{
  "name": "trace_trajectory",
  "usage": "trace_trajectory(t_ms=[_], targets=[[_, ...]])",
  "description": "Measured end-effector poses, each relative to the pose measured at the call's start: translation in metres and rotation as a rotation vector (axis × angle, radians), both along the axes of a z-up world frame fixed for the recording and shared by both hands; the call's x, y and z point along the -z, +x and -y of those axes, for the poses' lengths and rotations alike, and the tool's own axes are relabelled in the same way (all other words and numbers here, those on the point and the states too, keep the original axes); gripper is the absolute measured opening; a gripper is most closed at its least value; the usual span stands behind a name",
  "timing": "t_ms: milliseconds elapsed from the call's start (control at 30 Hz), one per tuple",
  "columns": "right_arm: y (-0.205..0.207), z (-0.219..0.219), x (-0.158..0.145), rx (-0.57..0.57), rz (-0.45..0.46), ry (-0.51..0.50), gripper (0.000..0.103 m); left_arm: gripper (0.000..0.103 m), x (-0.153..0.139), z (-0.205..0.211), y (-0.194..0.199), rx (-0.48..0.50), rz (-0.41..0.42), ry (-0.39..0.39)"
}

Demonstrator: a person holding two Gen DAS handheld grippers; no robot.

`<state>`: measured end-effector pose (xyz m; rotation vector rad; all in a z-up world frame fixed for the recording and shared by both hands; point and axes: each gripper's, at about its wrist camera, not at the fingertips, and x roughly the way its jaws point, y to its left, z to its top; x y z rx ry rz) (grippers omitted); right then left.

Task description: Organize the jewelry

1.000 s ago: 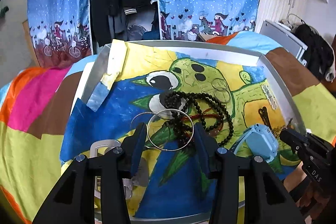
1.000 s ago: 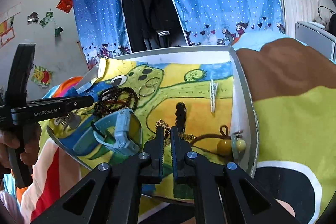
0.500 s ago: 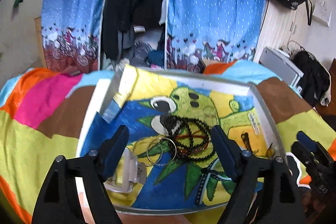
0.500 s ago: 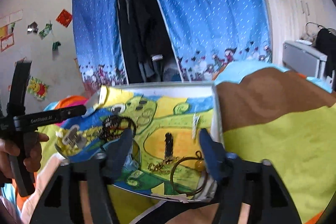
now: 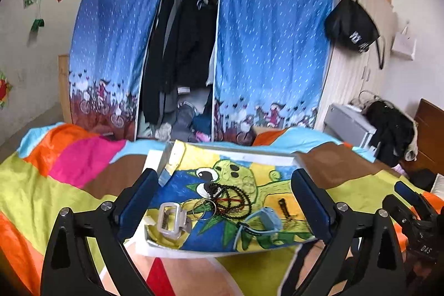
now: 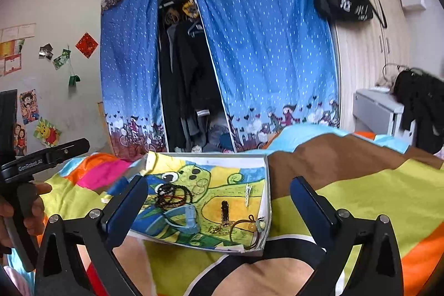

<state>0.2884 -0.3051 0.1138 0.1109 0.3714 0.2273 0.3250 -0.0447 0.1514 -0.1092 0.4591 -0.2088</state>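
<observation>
Your left gripper [image 5: 224, 201] is held above the near edge of the tray [image 5: 236, 156], its 2 fingers spread wide with nothing between them. Your right gripper [image 6: 219, 201] is spread just as wide and also empty; from the left wrist view only its dark tip shows at the right edge, and the rest is cut off. In the right wrist view your hand [image 6: 16, 215] grips the left tool's handle at the far left, partly out of frame.

The tray rests on the patchwork blanket [image 5: 55, 185], lined with a cartoon drawing. The black bead necklace [image 5: 230, 197] lies tangled near the middle, so no long axis can be read from it. Just left of it sit thin wire hoops [image 5: 201, 208], overlapping each other; how many there are is hard to tell. The pale buckle-like piece [image 5: 169, 219] lies at the near left corner, long axis running away from you. The light blue watch [image 5: 266, 218] lies to the right, strap curled toward the near edge. A small dark clip [image 5: 283, 205] points up the tray. In the right wrist view a brown cord with yellow beads [image 6: 249, 226] and a fine gold chain [image 6: 219, 228] crowd the near right corner, too small to separate clearly.
</observation>
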Motion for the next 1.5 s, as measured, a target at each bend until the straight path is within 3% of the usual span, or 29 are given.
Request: trace_trajectory(t_ms=[433, 833, 1033, 1500], targets=[[-0.101, -0.023, -0.042, -0.011, 0.079, -0.047, 0.103, 0.098, -0.020, -0.011, -0.112, 0.019, 0.041, 0.006], [-0.164, -0.039, -0.012, 0.052, -0.030, -0.067, 0.103, 0.098, 0.009, -0.014, -0.193, -0.014, 0.044, 0.098], [-0.177, -0.039, 0.009, 0.079, -0.055, -0.052, 0.103, 0.098, 0.030, -0.017, -0.209, -0.027, 0.040, 0.124], [-0.182, -0.045, 0.043, 0.088, -0.137, -0.084, 0.103, 0.098, 0.065, -0.030, -0.204, -0.045, -0.043, 0.110]])
